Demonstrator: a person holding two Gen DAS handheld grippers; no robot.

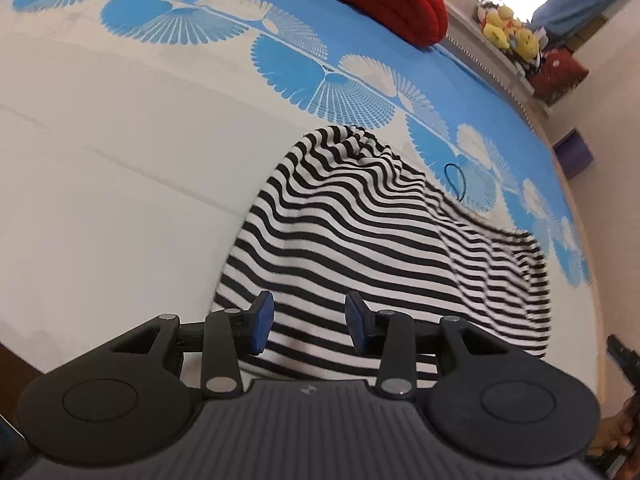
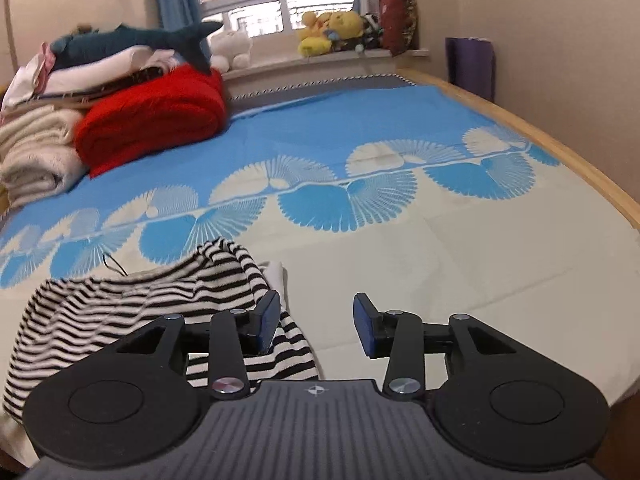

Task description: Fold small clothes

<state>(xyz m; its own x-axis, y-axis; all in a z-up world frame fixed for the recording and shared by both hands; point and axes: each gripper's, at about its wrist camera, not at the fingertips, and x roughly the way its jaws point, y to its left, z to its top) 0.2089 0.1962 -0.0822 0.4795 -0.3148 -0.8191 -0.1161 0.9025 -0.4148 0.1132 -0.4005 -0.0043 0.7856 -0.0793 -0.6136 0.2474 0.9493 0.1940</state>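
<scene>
A small black-and-white striped garment [image 1: 380,232] lies rumpled on the bed's white and blue sheet [image 1: 120,140]. My left gripper [image 1: 309,322] is open and empty, just above the garment's near edge. In the right wrist view the same garment [image 2: 132,308] lies to the left. My right gripper [image 2: 316,322] is open and empty over the garment's right edge, its left finger [image 2: 267,320] above the cloth and its right finger [image 2: 366,324] above bare sheet. A thin black loop [image 1: 454,180] lies on the sheet beside the garment.
A folded red blanket [image 2: 152,120] and a pile of cream and white bedding [image 2: 40,148] with a plush shark [image 2: 140,40] sit at the far left of the bed. Plush toys [image 2: 332,30] stand on the windowsill. The bed's wooden edge [image 2: 580,160] runs along the right.
</scene>
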